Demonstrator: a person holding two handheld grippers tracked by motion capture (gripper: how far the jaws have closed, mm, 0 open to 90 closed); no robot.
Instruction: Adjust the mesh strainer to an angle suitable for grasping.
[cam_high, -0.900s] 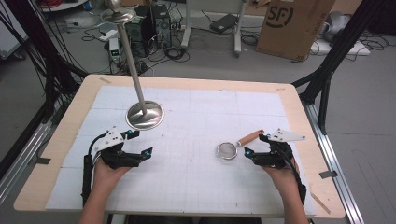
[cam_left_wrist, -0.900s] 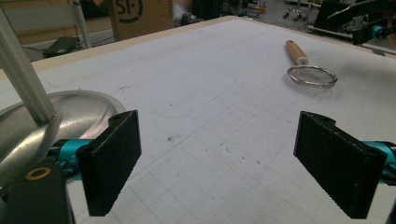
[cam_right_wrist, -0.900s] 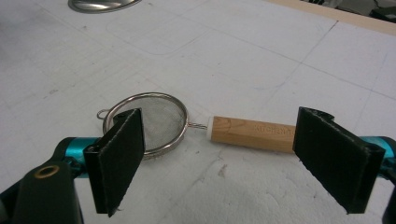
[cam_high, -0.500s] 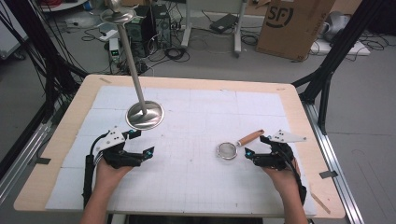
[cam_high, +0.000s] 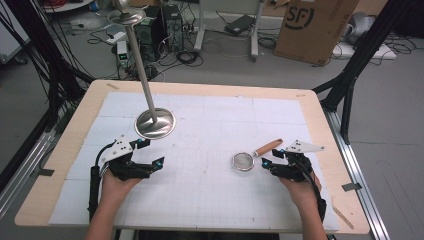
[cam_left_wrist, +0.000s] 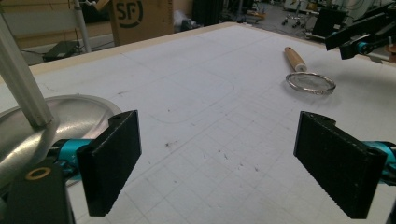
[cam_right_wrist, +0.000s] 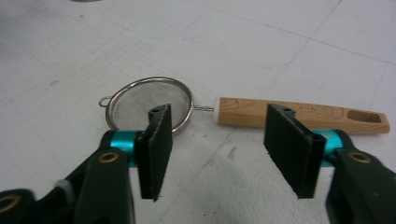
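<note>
A small metal mesh strainer (cam_high: 242, 161) with a wooden handle (cam_high: 267, 147) lies on the white gridded mat at the right. My right gripper (cam_high: 273, 158) is open just on the near side of it. In the right gripper view the strainer's ring (cam_right_wrist: 140, 100) and handle (cam_right_wrist: 303, 114) lie just beyond my right gripper (cam_right_wrist: 219, 135), with nothing between its pads. My left gripper (cam_high: 151, 153) stands open on the left of the mat, near the metal stand's round base (cam_high: 155, 123). In the left gripper view my left gripper (cam_left_wrist: 224, 158) is wide open and empty.
The stand's thin pole (cam_high: 140, 65) rises from its base to a small dish at the top. The mat covers a wooden table (cam_high: 320, 115). A cardboard box (cam_high: 312, 25), cables and black frame legs stand on the floor behind. The right gripper (cam_left_wrist: 364, 37) appears far off in the left gripper view.
</note>
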